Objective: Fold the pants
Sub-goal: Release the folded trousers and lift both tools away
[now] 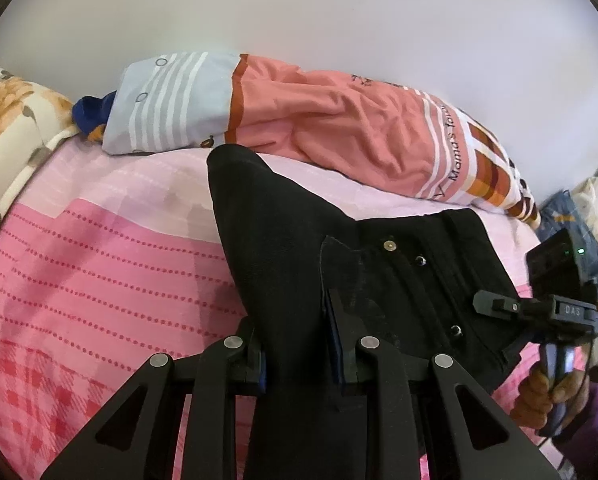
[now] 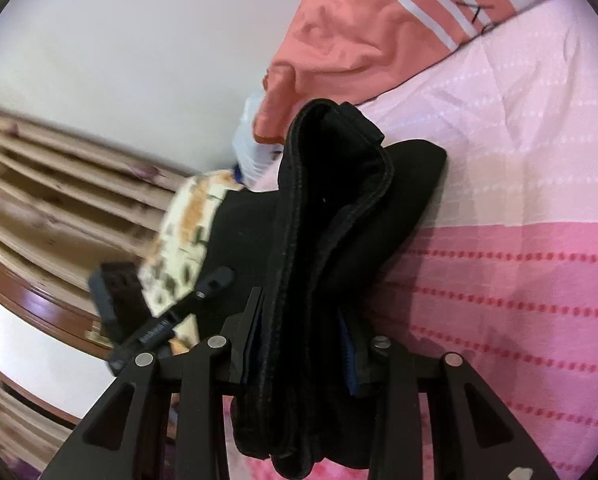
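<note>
Nearest the left wrist lens, the left gripper (image 1: 299,352) has its jaws drawn in to a narrow gap with black cloth of the pants (image 1: 339,260) bunched between them; the pads press on it, so it is a hold and not a hover. In the right wrist view the right gripper (image 2: 303,336) is likewise closed on a thick roll of the same pants (image 2: 323,220) — several stitched layers, seemingly the waistband doubled over — which explains why its jaws stand somewhat wider.

The garment spans between the two tools over the pink bedsheet (image 1: 99,260); the waistband with its metal button (image 1: 388,245) faces up in the left view, and one dark corner pokes toward the pillow (image 1: 339,128). Holding two separated points probably keeps the cloth taut so that it can be laid flat or doubled without wrinkling; the task looks early to midway, with no finished fold visible.

Open room lies on the sheet to the left of the pants in the left view; it is bare there. The pillow bounds the far side along the wall (image 1: 299,8); a floral cushion (image 1: 15,120) marks the left end; the person's hand (image 1: 547,392) on the right tool's handle sits near the bed's right edge — less slack on that side.
</note>
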`<state>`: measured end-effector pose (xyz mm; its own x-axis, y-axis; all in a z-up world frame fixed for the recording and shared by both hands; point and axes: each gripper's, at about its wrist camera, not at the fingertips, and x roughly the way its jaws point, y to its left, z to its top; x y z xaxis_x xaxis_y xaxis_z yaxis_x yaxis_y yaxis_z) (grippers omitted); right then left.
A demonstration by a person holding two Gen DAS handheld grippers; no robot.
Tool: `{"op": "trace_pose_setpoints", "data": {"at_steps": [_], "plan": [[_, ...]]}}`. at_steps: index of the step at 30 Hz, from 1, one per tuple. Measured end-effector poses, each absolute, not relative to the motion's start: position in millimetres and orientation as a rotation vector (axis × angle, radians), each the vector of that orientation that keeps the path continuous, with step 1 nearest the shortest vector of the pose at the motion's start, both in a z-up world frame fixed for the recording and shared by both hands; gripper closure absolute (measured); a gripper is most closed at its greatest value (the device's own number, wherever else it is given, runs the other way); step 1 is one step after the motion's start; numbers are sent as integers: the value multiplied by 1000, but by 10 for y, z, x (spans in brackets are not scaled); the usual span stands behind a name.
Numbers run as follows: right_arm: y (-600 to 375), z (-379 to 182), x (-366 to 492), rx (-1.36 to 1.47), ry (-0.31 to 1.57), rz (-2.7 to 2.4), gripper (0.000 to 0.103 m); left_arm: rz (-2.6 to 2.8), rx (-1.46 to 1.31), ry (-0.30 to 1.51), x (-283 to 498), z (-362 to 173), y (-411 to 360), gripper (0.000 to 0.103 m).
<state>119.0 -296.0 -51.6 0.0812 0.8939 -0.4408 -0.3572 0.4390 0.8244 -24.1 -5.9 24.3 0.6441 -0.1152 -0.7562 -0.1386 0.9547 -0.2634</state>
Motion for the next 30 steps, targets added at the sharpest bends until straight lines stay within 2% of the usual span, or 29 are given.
{"op": "trace_pose_setpoints", "data": {"at_steps": [4, 6, 8, 13, 15, 16, 17, 23, 30], "plan": [[-2928, -472, 1123, 446, 1095, 932, 72, 55, -310, 871, -267, 149, -24, 75], [-2921, -465, 1115, 417, 1079, 896, 70, 84, -317, 870, -285, 106, 5, 65], [-2916, -411, 1069, 349, 1042, 819, 60, 128, -317, 871, -298, 66, 28, 55], [-3046, -109, 811, 293, 879, 662, 54, 243, -229, 862, -362, 77, -35, 44], [-3061, 96, 602, 258, 781, 627, 30, 280, -181, 839, -414, 147, -100, 38], [-3051, 158, 520, 239, 754, 612, 10, 292, -168, 830, -436, 177, -126, 34], [-3015, 217, 416, 218, 724, 611, 5, 306, -156, 817, -464, 211, -155, 25], [-2697, 280, 135, 103, 699, 606, 5, 355, -135, 734, -679, 386, -368, 12], [-2716, 278, 47, 127, 721, 514, 4, 369, -177, 705, -843, 523, -461, 11]]}}
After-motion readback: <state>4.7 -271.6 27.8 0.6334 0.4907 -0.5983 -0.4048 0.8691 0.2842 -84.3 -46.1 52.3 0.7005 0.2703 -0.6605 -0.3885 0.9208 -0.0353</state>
